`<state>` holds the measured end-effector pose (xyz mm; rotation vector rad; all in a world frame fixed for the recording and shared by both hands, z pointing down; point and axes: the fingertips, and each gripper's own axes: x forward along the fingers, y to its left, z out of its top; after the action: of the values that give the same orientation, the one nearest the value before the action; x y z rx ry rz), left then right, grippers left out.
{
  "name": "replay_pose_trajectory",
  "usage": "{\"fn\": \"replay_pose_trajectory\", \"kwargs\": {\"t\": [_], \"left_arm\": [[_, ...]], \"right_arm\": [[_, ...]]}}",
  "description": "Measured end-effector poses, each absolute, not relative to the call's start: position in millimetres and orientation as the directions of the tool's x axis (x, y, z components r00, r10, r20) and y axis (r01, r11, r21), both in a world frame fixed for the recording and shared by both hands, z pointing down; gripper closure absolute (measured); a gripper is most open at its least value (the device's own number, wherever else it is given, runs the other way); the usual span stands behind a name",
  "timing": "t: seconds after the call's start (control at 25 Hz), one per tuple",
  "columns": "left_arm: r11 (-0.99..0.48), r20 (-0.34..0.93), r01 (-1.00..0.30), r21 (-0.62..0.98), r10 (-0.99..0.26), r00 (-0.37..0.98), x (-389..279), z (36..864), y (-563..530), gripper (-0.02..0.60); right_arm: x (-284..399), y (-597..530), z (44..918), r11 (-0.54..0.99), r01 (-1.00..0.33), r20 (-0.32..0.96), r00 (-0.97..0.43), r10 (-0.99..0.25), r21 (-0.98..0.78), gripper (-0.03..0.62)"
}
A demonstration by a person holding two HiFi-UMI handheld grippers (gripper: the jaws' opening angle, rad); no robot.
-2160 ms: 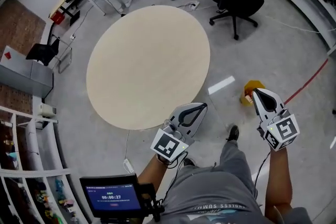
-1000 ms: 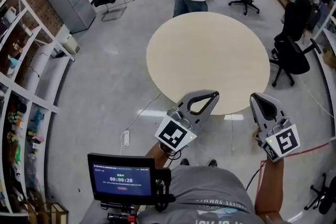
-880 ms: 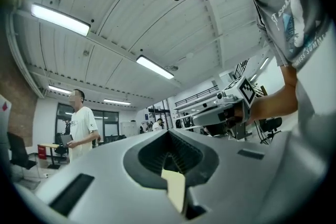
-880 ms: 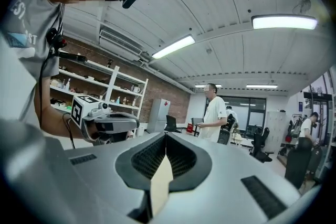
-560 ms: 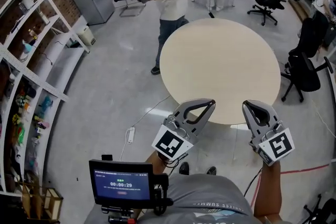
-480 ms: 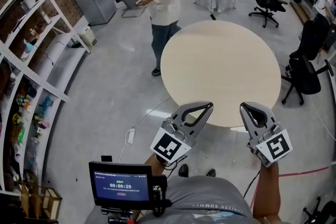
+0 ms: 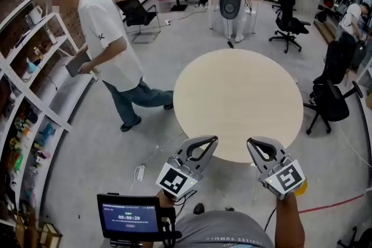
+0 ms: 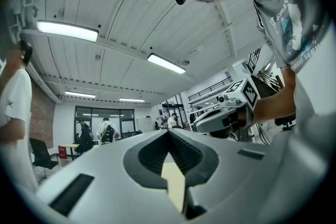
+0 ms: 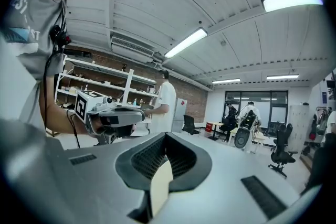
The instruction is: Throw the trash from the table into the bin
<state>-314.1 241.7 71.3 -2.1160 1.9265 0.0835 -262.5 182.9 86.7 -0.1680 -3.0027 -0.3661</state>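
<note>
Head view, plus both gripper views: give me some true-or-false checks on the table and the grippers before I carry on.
1. The round table has no trash on its top. True.
2. The left gripper is open wide. False: its jaws are together with nothing between them.
3. The right gripper holds a piece of trash. False: it is shut and empty.
4. A person in a white shirt is left of the table, beside the shelves. True.
5. A black office chair stands to the right of the table. True.
</note>
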Motion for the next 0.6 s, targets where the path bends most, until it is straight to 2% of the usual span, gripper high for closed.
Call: {"fn": "replay_pose_trajectory", "kwargs": {"t": [0.6], "left_arm": [[-0.092,-0.223,-0.982,-0.165,-0.966,0.128,-303,70,260,0.540]], "right_arm": [[-246,196,84,0.968,0.077,0.166,-0.985,0.037,0.237,0.585]]}}
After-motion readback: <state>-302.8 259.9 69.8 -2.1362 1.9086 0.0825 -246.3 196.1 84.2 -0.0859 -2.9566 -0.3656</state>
